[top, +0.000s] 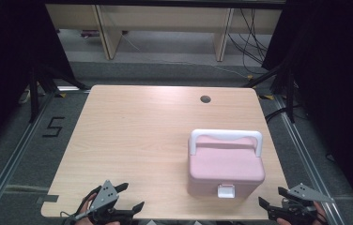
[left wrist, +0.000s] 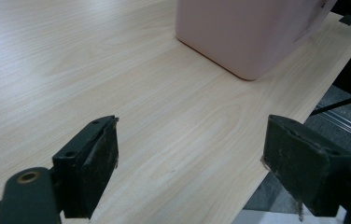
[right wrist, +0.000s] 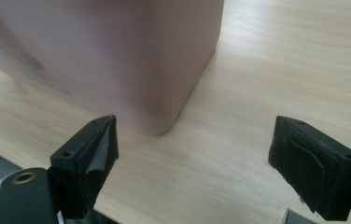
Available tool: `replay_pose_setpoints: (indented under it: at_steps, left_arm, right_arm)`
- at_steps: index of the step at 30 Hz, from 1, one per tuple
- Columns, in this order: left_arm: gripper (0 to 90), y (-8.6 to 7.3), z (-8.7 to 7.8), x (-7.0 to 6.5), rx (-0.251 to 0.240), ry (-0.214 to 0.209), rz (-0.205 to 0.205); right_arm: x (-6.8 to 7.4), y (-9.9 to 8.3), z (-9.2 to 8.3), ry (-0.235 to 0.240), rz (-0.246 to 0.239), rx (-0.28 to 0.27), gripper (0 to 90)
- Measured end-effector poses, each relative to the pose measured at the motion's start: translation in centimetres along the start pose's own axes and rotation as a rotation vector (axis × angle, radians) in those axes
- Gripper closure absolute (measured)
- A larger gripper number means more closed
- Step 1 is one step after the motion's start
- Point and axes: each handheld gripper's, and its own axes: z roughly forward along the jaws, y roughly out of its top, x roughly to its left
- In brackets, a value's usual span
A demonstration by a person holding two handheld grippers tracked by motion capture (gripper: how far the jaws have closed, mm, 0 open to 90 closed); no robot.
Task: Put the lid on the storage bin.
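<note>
A pink box [top: 225, 166] with a white carry handle [top: 226, 136] and a white front latch [top: 226, 191] stands closed on the right half of the wooden table [top: 137, 136]. My left gripper [top: 134, 195] hovers at the table's front left edge, open, with nothing between its fingers. In the left gripper view, the left gripper [left wrist: 190, 149] points across bare wood toward the box [left wrist: 248, 32]. My right gripper [top: 271, 196] is at the front right corner, open and empty. In the right gripper view, the right gripper [right wrist: 192, 144] faces the box's near corner [right wrist: 103, 51], close but apart.
A small round cable hole [top: 205, 99] sits near the table's far edge. Wooden furniture legs [top: 111, 33] and loose cables [top: 252, 42] lie beyond the table. A "5" mark [top: 54, 126] is taped on the floor at the left. Black curtains flank both sides.
</note>
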Motion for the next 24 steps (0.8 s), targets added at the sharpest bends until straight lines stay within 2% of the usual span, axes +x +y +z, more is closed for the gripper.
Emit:
replay_pose_setpoints:
  at_steps: [1, 2, 3, 4, 5, 7, 8, 9, 10, 11, 14, 15, 17, 19, 20, 21, 23, 24]
  left_arm:
    - [17.3, -0.05, -0.01, -0.11, 0.004, 0.004, -0.003]
    - [17.2, -0.09, -0.03, 0.0, 0.013, 0.001, 0.017]
    - [17.2, -0.17, 0.13, -0.09, -0.002, 0.003, 0.005]
    - [17.0, -0.19, 0.15, -0.06, -0.002, 0.004, 0.007]
    - [16.9, -0.16, 0.03, 0.01, 0.015, 0.012, 0.013]
    - [16.5, -0.23, 0.15, 0.04, -0.001, 0.014, 0.001]
    - [16.4, -0.23, 0.06, 0.13, 0.013, 0.016, 0.013]
    - [16.2, -0.31, 0.21, 0.12, 0.0, 0.017, 0.007]
    - [15.7, -0.32, 0.24, 0.12, 0.0, 0.017, 0.006]
    - [15.7, -0.32, 0.22, 0.14, 0.008, 0.018, 0.008]
    - [15.7, -0.39, 0.34, 0.13, 0.012, 0.018, 0.006]
    - [15.7, -0.39, 0.37, 0.1, 0.014, 0.016, 0.01]
    - [15.8, -0.39, 0.37, 0.11, 0.016, 0.015, 0.016]
    - [15.8, -0.38, 0.39, 0.1, 0.015, 0.015, 0.017]
    - [15.8, -0.39, 0.4, 0.11, 0.015, 0.015, 0.017]
    - [15.8, -0.42, 0.44, 0.14, 0.011, 0.017, 0.017]
    - [15.8, -0.43, 0.46, 0.14, 0.008, 0.015, 0.014]
    - [15.8, -0.42, 0.45, 0.15, 0.009, 0.014, 0.016]
  right_arm:
    - [0.24, -0.19, -0.02, -0.001, 0.025, 0.009, 16.3]
    - [0.01, -0.27, -0.05, -0.008, -0.006, 0.003, 16.3]
    - [0.14, -0.45, -0.06, 0.002, 0.013, 0.008, 16.2]
    - [-0.07, -0.5, -0.09, -0.009, -0.022, 0.003, 16.2]
    - [-0.1, -0.59, -0.03, 0.003, -0.026, 0.0, 16.3]
    - [0.03, -0.63, -0.19, -0.005, -0.013, -0.009, 16.2]
    - [-0.06, -0.61, -0.26, -0.014, -0.037, -0.015, 16.3]
    - [-0.03, -0.62, -0.27, -0.012, -0.04, -0.016, 16.5]
    - [0.05, -0.61, -0.26, -0.015, -0.039, -0.014, 16.5]
    - [0.32, -0.66, -0.27, -0.002, -0.007, -0.005, 16.7]
    - [0.36, -0.64, -0.24, -0.006, -0.009, 0.003, 16.9]
    - [0.09, -0.59, -0.19, -0.014, -0.045, -0.006, 16.9]
    - [0.15, -0.61, -0.14, -0.006, -0.033, -0.005, 17.1]
    - [0.06, -0.59, -0.19, -0.014, -0.045, -0.007, 17.2]
    - [0.3, -0.63, -0.21, -0.006, -0.012, 0.002, 17.3]
    - [0.06, -0.59, -0.19, -0.013, -0.045, -0.008, 17.3]
    - [0.26, -0.63, -0.22, -0.002, -0.014, -0.002, 17.3]
    - [0.26, -0.63, -0.22, -0.002, -0.014, -0.002, 17.3]
